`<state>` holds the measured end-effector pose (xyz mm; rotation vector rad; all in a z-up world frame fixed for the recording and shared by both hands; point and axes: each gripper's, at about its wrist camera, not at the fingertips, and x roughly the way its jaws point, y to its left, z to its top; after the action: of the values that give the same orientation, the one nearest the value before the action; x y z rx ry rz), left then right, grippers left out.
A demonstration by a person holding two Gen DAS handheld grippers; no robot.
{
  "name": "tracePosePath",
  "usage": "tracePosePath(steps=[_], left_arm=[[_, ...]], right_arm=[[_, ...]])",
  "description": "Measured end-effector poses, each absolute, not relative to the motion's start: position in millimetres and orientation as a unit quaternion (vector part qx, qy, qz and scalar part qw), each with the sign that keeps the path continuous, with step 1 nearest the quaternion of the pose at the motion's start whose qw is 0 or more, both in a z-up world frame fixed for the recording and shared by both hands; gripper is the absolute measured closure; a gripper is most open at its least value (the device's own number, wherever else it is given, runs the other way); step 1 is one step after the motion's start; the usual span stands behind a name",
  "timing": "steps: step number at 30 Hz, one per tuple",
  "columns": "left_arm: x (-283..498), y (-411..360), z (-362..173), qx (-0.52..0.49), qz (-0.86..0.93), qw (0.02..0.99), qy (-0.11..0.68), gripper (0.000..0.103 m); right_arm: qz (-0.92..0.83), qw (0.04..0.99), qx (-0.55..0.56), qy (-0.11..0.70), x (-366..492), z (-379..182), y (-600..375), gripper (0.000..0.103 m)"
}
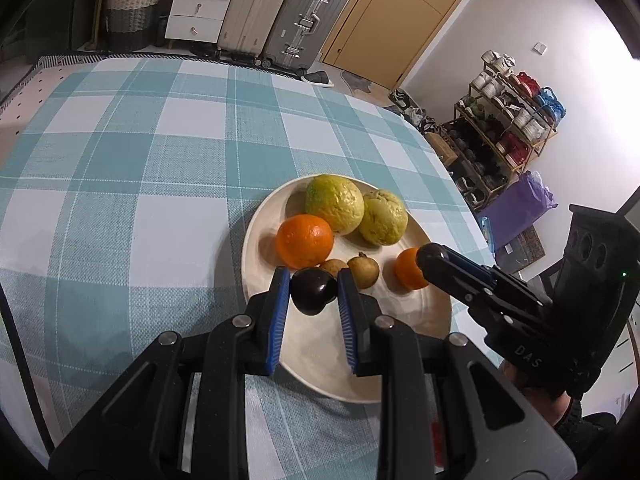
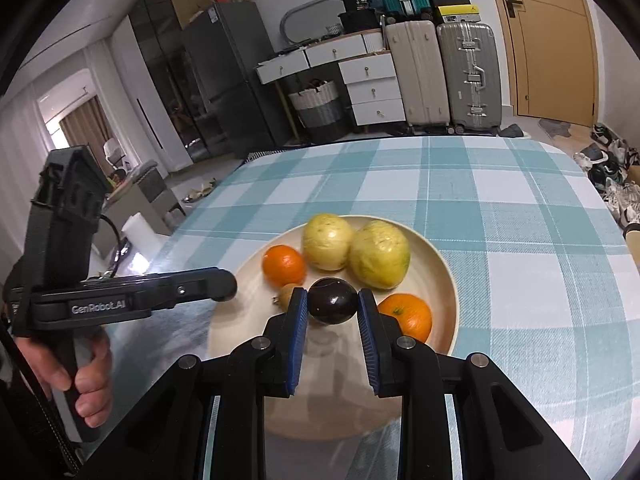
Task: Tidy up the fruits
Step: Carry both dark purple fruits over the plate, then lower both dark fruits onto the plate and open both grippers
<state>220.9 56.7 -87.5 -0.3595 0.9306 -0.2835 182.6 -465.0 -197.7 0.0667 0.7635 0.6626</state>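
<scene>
Plums (image 1: 313, 291) are pinched, one by the left gripper (image 1: 314, 278) and one by the right gripper (image 2: 333, 299), just over the plate (image 2: 240, 328); next they should be set down softly and let go.

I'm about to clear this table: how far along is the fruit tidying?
Done: two oranges, two yellow-green fruits and small brown ones sit on the plate. In hand: the left gripper is shut on a dark fruit, the right gripper on a second dark fruit, both over the plate. Left: setting those two down.
</scene>
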Motion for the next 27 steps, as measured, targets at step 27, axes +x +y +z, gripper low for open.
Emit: tracePosePath(steps=[27], left_arm=[[232,52,-84,-0.163,-0.118,0.872,0.446,0.058]], right_arm=[[0.307,0.886,0.01,0.347,189,-197,-452,0.054]])
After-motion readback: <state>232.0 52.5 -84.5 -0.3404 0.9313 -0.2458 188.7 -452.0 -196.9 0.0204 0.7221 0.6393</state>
